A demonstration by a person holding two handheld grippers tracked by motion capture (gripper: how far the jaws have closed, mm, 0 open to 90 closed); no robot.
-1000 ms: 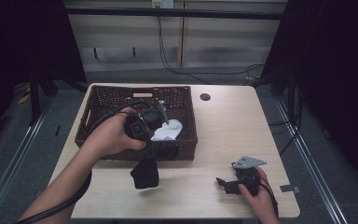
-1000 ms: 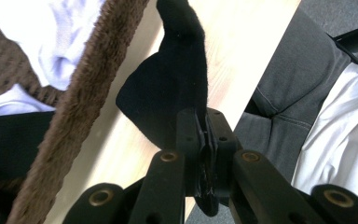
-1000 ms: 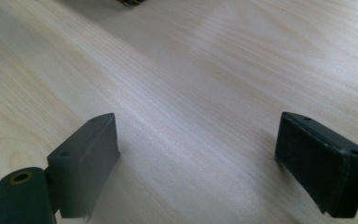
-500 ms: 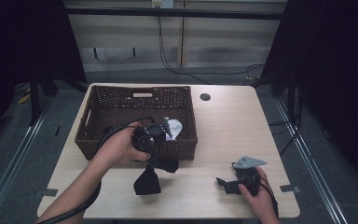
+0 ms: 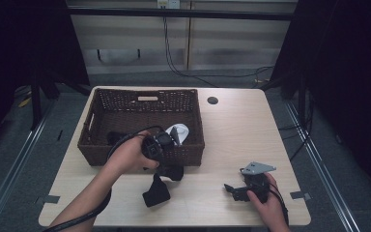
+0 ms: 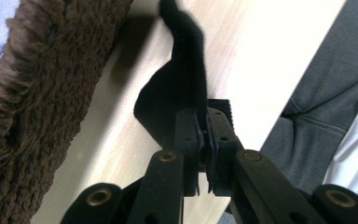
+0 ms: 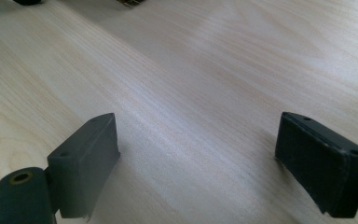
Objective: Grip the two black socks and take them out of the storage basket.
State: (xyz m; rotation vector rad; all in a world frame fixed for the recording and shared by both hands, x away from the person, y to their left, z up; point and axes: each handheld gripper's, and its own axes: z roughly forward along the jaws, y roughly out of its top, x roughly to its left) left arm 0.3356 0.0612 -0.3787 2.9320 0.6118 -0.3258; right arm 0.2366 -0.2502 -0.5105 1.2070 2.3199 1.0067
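A limp black cloth is hanging pinched in the left gripper beside the basket; the right gripper is resting spread wide, holding nothing, well apart.

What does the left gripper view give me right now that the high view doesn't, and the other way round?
Left gripper view alone: the left hand-held gripper seen up close, its jaws closed on a fold of the black cloth, and the coarse weave of the basket's outer wall.

High view alone: the whole table, the white item inside the wicker basket, and the right hand-held gripper resting low near the table's front right.

Both: the black cloth hanging beside the basket's front wall over the light wood table.
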